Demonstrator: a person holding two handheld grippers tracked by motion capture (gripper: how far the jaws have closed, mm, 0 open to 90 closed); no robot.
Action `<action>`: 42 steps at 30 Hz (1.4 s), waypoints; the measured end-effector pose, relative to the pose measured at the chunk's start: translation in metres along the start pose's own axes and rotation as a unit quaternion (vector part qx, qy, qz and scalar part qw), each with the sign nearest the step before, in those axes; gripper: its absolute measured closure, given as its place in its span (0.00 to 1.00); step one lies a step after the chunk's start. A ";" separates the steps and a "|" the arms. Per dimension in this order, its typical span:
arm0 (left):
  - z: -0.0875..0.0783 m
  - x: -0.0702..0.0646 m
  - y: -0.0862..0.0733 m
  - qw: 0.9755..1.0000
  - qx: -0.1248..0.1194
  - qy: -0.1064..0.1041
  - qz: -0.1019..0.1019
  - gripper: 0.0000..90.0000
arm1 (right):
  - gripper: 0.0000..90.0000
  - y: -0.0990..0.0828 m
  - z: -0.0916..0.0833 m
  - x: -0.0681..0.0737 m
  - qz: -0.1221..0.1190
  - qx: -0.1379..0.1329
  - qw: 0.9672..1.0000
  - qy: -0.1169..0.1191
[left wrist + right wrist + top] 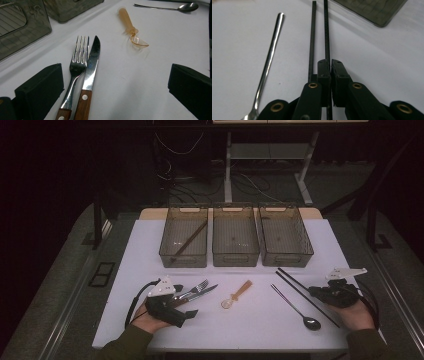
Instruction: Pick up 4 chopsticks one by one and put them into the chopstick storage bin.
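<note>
Three smoky bins stand in a row at the far side of the worktop point(150, 250): the left bin point(183, 241) holds one brown chopstick point(189, 241) lying diagonally; the middle bin point(235, 240) and right bin point(285, 239) show no contents. Right gripper point(330, 65) jaws are pressed together, pinching one of two black chopsticks point(326, 30) at near right. Left gripper point(113, 82) jaws are spread around the fork point(76, 67) and knife point(90, 67), near left.

a white rectangular tabletop point(150, 245) stands in a dim room, lit from above while everything around it falls into near darkness. grey carpeted floor point(60, 285) surrounds it on both sides. behind the far edge, a pale metal desk frame point(230, 170) with slanted legs rises from the floor, and loose dark cables point(175, 180) lie tangled beside it. a dark double floor socket point(101, 274) sits left of the table.
</note>
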State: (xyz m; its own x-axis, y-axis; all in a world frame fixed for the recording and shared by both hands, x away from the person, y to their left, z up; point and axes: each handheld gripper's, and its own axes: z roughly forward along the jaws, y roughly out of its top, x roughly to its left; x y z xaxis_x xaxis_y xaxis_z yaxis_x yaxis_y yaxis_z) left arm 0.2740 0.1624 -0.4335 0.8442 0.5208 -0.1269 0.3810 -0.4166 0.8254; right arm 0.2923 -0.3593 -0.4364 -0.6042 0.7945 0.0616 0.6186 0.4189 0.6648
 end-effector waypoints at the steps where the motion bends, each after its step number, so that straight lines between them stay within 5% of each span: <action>1: 0.000 0.000 0.000 1.000 0.000 0.000 0.000 0.00 | 0.96 0.001 -0.001 0.001 -0.001 0.000 1.000 -0.001; 22: -0.001 -0.001 -0.002 1.000 -0.007 -0.013 0.021 0.00 | 0.96 0.015 -0.026 0.013 -0.023 -0.039 0.998 0.039; 42: -0.001 -0.005 -0.003 1.000 -0.006 -0.014 0.014 0.00 | 0.96 0.054 -0.019 0.035 -0.029 -0.077 0.994 0.066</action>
State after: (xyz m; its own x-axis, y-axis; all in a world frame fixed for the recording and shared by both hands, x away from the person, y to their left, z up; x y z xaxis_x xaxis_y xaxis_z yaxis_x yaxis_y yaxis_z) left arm 0.2685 0.1615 -0.4345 0.8648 0.4876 -0.1199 0.3534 -0.4213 0.8353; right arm 0.2948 -0.3168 -0.3840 -0.7029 0.7027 0.1102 0.5025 0.3810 0.7761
